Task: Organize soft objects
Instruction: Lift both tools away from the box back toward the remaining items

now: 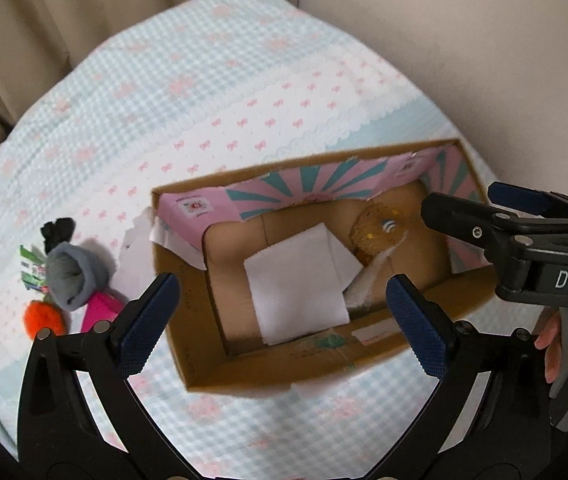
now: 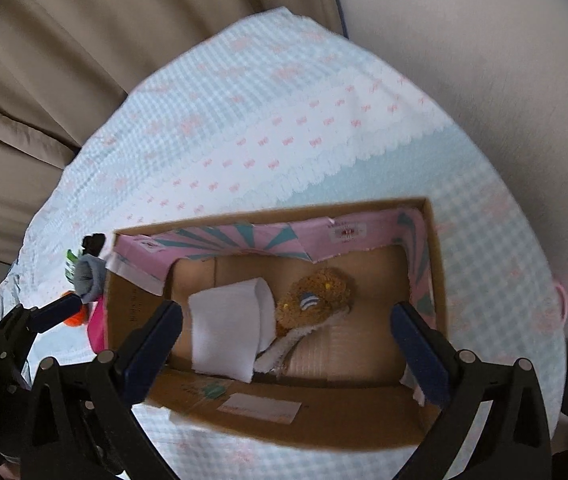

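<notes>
Box: your cardboard box (image 1: 363,344) sits on the checked cloth (image 1: 244,92) that covers the surface, open side up, so things can be dropped in from above.
Already inside: a white folded cloth (image 1: 295,284) lies flat on the box floor, and a brown plush toy (image 1: 375,232) rests just beside it, toward the far right corner; they look stowed.
Still outside: a grey sock (image 1: 76,276), a black scrap (image 1: 58,230), an orange pompom (image 1: 42,318), a pink piece (image 1: 100,310) and a green-printed packet (image 1: 32,268) are bunched together on the checked cloth, left of the box.
Left gripper (image 1: 284,312): you hold it above the near wall of the box, fingers spread wide with nothing between them.
Right gripper (image 2: 287,344): it hovers over the box interior, fingers spread apart and empty; in the left view it reaches in from the right.
Why so: both tools released over the box suits a drop-off point.
Next, as a judgement: the left pile is nearest your left gripper, and the grey sock sits on top, so it seems the easiest pick.
</notes>
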Action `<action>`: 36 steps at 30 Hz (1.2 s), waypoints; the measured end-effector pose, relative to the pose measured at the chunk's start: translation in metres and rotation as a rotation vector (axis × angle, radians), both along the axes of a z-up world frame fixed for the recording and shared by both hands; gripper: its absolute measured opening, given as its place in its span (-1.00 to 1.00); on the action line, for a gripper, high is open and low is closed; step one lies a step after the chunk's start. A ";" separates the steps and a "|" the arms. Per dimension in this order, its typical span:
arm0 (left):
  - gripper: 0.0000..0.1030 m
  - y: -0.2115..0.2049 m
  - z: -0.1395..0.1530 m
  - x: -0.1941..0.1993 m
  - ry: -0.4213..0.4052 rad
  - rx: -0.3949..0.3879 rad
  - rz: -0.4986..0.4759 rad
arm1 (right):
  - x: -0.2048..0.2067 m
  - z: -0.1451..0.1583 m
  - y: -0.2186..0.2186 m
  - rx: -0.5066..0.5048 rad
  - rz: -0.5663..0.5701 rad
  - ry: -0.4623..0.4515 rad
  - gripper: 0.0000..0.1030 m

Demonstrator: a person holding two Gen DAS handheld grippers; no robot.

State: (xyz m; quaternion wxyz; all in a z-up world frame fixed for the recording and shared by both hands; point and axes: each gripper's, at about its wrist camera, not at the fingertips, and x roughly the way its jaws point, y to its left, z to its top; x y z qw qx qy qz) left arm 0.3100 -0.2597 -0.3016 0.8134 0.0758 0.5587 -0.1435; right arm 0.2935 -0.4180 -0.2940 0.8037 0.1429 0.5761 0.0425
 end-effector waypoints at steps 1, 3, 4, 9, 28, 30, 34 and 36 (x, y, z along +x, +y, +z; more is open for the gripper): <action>0.99 0.002 0.009 -0.004 -0.014 -0.009 0.002 | -0.003 0.011 0.003 -0.011 0.008 -0.018 1.00; 0.99 0.007 0.026 -0.012 -0.040 -0.024 0.008 | -0.007 0.028 0.007 -0.021 0.014 -0.045 1.00; 0.99 0.009 0.033 -0.014 -0.051 -0.032 0.010 | -0.010 0.039 0.009 -0.026 0.016 -0.062 1.00; 0.99 0.029 0.080 -0.040 -0.135 -0.073 0.029 | -0.032 0.098 0.024 -0.056 0.026 -0.156 1.00; 0.99 0.173 0.207 -0.182 -0.384 -0.199 0.132 | -0.184 0.237 0.125 -0.235 0.005 -0.442 1.00; 0.99 0.188 0.213 -0.194 -0.402 -0.203 0.135 | -0.198 0.240 0.135 -0.260 -0.020 -0.442 1.00; 0.99 0.226 0.221 -0.215 -0.429 -0.212 0.151 | -0.222 0.243 0.158 -0.295 -0.054 -0.450 1.00; 0.99 0.242 0.222 -0.221 -0.440 -0.203 0.158 | -0.230 0.246 0.168 -0.289 -0.067 -0.471 1.00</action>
